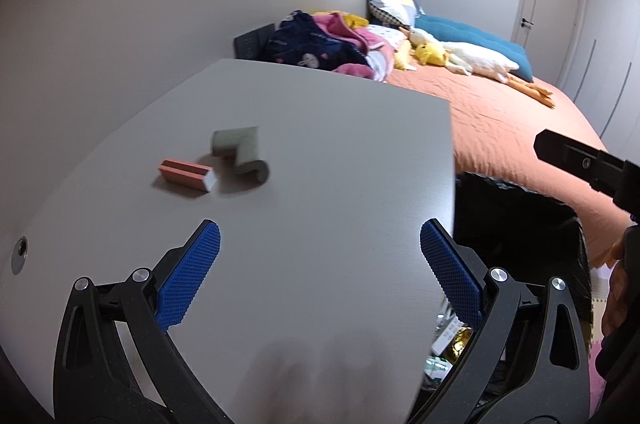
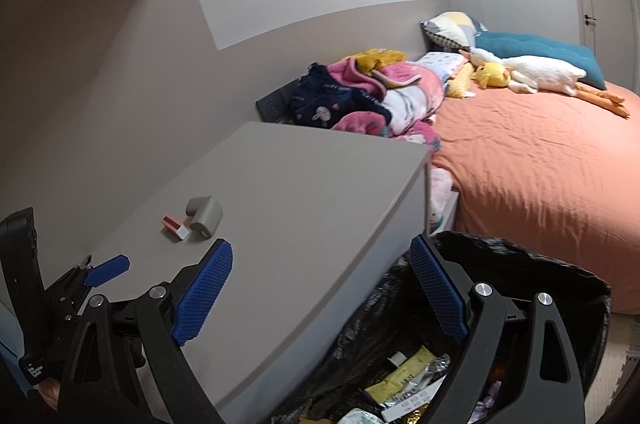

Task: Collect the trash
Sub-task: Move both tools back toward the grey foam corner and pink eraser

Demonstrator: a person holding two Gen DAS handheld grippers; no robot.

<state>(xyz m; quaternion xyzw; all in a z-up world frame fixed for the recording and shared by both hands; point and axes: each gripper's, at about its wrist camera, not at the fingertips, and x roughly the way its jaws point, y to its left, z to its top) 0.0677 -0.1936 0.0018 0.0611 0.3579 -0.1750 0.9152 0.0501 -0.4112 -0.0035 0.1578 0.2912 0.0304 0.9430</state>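
Two bits of trash lay side by side on the grey tabletop (image 1: 320,152): a small pink-and-white box (image 1: 188,177) and a bent grey foam corner piece (image 1: 242,154). The black bin bag (image 2: 520,264) beside the table already held wrappers, so I judged the job mostly done. My left claw (image 1: 320,260) and right claw (image 2: 321,274) both gaped empty. Nothing blocked the reach; the orange-sheeted bed (image 1: 520,128) lay well apart.
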